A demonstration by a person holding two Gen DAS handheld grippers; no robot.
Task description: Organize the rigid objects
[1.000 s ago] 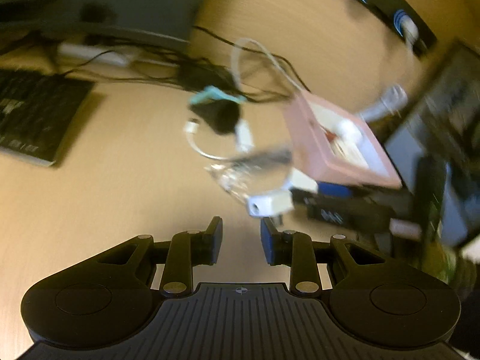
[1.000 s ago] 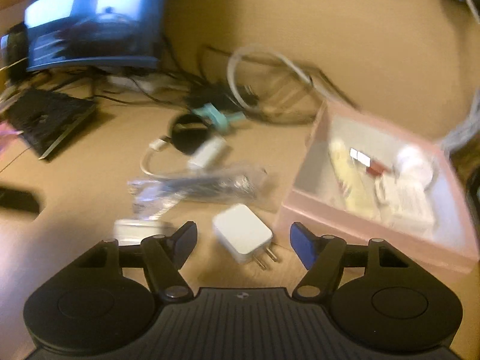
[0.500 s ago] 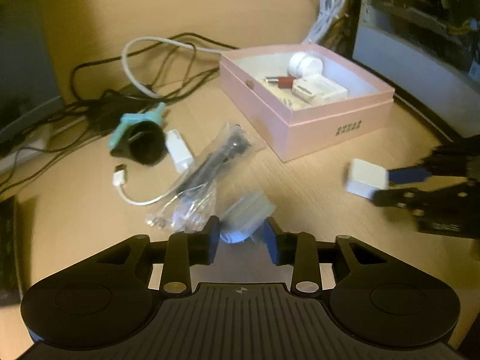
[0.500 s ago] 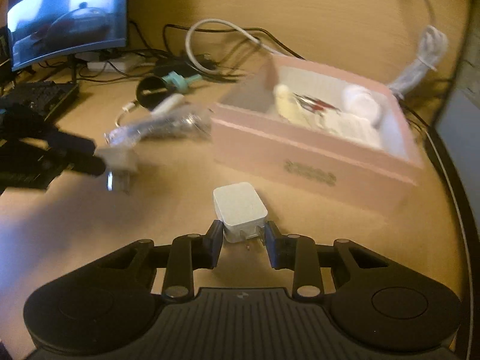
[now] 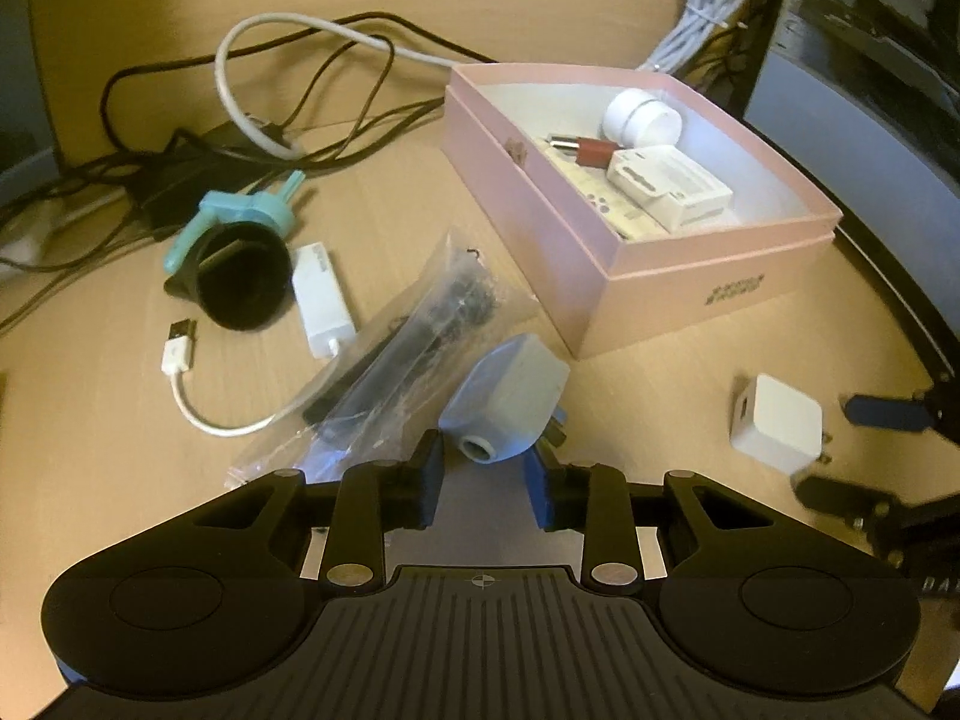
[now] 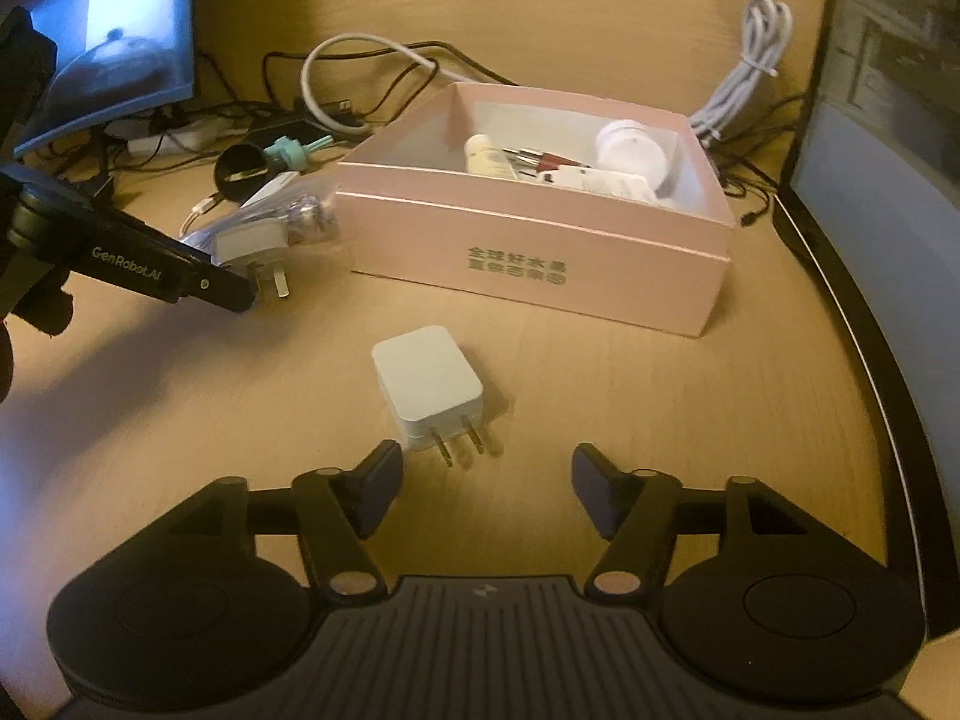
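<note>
My right gripper (image 6: 485, 480) has just opened wide, and the white charger (image 6: 427, 387) now lies free on the desk near the pink box (image 6: 540, 264). My left gripper (image 5: 485, 468) has just closed on the grey plug (image 5: 507, 399); boxing comes next.

The light is warm and yellow, a bit dim, and my desk (image 6: 600, 396) looks orange. My fisheye lenses bend the desk edge into a curve and darken the corners. The monitor (image 6: 120, 42) at the left glows blue-white and is washed out. The white charger (image 6: 429, 387) throws a soft shadow to its right. My right gripper (image 5: 864, 450) looks smeared in the left view.
</note>
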